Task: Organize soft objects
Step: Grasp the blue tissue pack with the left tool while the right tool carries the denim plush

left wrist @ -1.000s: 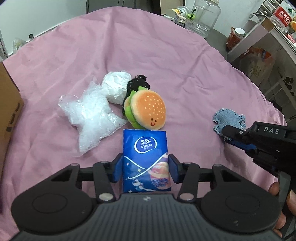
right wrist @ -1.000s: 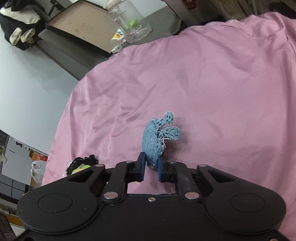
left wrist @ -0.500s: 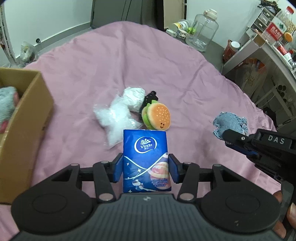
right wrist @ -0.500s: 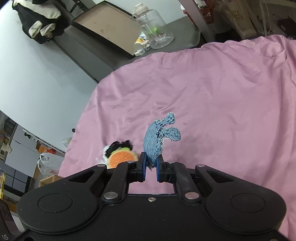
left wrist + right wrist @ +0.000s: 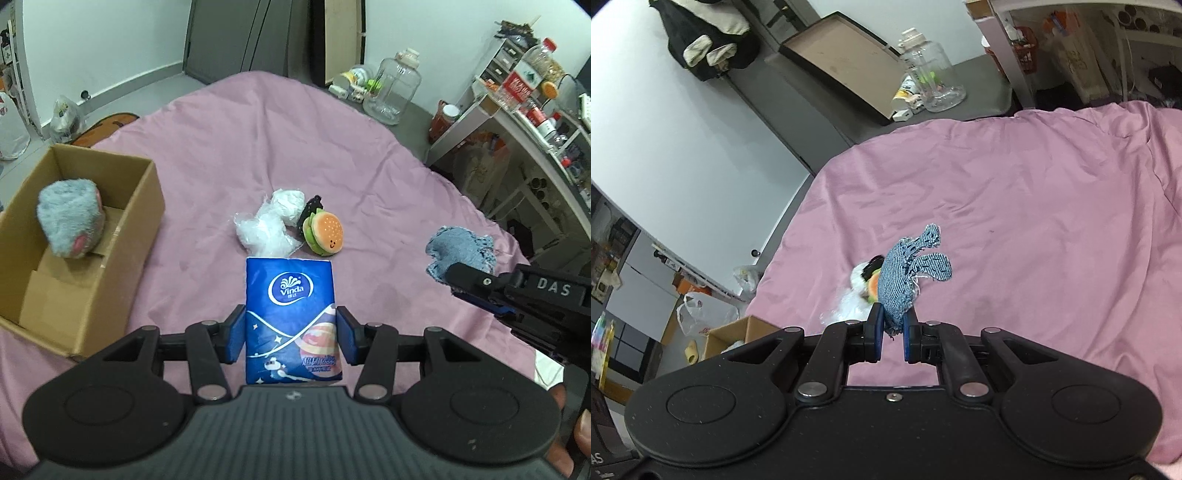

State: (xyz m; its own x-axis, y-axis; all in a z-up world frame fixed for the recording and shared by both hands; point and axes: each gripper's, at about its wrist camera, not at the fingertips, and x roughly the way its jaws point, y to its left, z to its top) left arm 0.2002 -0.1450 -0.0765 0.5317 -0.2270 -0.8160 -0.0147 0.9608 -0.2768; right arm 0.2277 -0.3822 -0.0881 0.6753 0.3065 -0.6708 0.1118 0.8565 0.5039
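My left gripper (image 5: 291,338) is shut on a blue Vinda tissue pack (image 5: 291,314), held above the pink bedspread (image 5: 258,147). My right gripper (image 5: 892,338) is shut on a blue denim scrap (image 5: 905,280), also lifted; the scrap shows in the left wrist view (image 5: 460,251) at the right. On the bed lie a burger plush (image 5: 325,232), a black item (image 5: 312,206) behind it, and crumpled clear and white plastic bags (image 5: 269,225). A cardboard box (image 5: 122,236) at the left holds a grey fluffy toy (image 5: 70,218).
A glass jar (image 5: 397,90) and small items stand on the floor beyond the bed. Shelves with bottles (image 5: 528,96) line the right side. White plastic bags (image 5: 66,118) lie on the floor at the left. The box (image 5: 738,338) shows low left in the right wrist view.
Both grippers have risen and pulled back with their loads. The cardboard box with the grey toy has come into the left wrist view. The burger plush now looks farther away.
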